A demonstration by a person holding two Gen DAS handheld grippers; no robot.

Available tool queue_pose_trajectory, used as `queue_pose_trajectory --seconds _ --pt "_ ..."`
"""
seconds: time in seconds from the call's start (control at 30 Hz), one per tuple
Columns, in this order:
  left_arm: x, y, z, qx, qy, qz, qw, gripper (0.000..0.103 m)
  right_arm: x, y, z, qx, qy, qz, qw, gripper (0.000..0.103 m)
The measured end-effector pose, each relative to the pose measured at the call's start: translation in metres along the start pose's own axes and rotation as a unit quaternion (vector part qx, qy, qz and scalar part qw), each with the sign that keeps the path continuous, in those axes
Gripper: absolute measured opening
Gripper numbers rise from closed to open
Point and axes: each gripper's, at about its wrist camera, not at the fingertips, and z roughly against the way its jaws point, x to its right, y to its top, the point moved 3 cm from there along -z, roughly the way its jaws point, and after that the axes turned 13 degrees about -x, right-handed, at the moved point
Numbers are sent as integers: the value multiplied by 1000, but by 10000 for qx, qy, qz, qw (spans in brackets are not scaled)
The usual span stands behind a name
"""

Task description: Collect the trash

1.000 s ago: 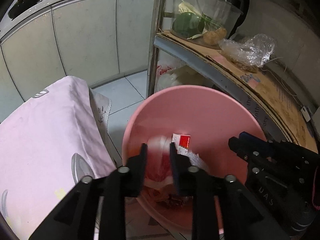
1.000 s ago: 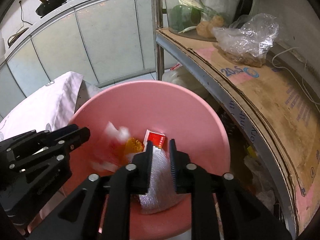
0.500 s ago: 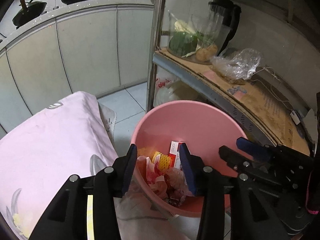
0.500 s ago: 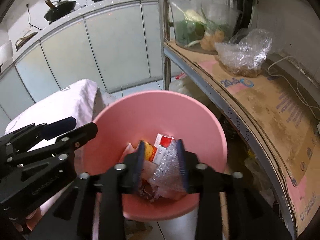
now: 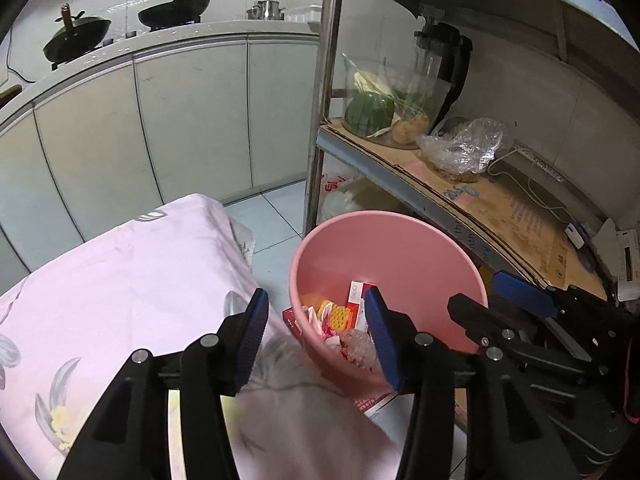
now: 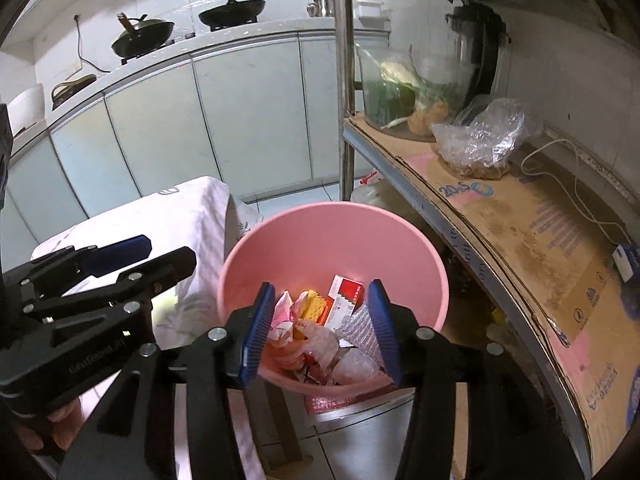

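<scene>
Pale cabinet doors [image 5: 192, 120] run along the back under a white counter [image 6: 224, 40] that carries two dark woks [image 5: 174, 10]. At 2 o'clock a metal shelf [image 6: 500, 208] lined with cardboard holds a clear bowl of vegetables [image 5: 380, 108], a crumpled plastic bag [image 6: 480, 140] and a white cable [image 6: 568, 176].

On the floor beside the shelf post stands a pink bin [image 6: 332, 240], wide at the mouth. At its bottom lies the collected trash [image 6: 320, 324]: a red-and-white carton [image 6: 346, 292] toward 12 o'clock, a yellow netted piece [image 6: 312, 304] just beside it at 9 o'clock, crumpled pink-and-white wrappers, and clear plastic film [image 6: 356, 360] toward 5 o'clock.

A surface draped in pink flowered cloth [image 5: 112, 280] sits at 9 o'clock of the bin, its edge touching the rim.

The left gripper [image 5: 316, 336] hangs above the bin's near rim, its fingers [image 5: 252, 328] spread wide and empty, one over the cloth, the other over the trash. The right gripper [image 6: 320, 328] hovers over the bin's mouth, its blue-padded fingers [image 6: 258, 328] likewise parted and holding nothing, framing the trash between them.
</scene>
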Motion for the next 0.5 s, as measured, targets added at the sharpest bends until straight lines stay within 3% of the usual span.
queue_pose_trajectory --seconds 0.27,0.4,0.5 --pt "-11 -19 32 153 21 163 9997 50 -16 -15 24 148 -54 118 9998 50" --pt "-16 -29 44 200 53 225 9995 50 -25 -22 32 199 -92 185 9996 59" --pt "-19 -38 52 241 77 224 9994 50 -32 -29 37 204 -115 235 9995 61"
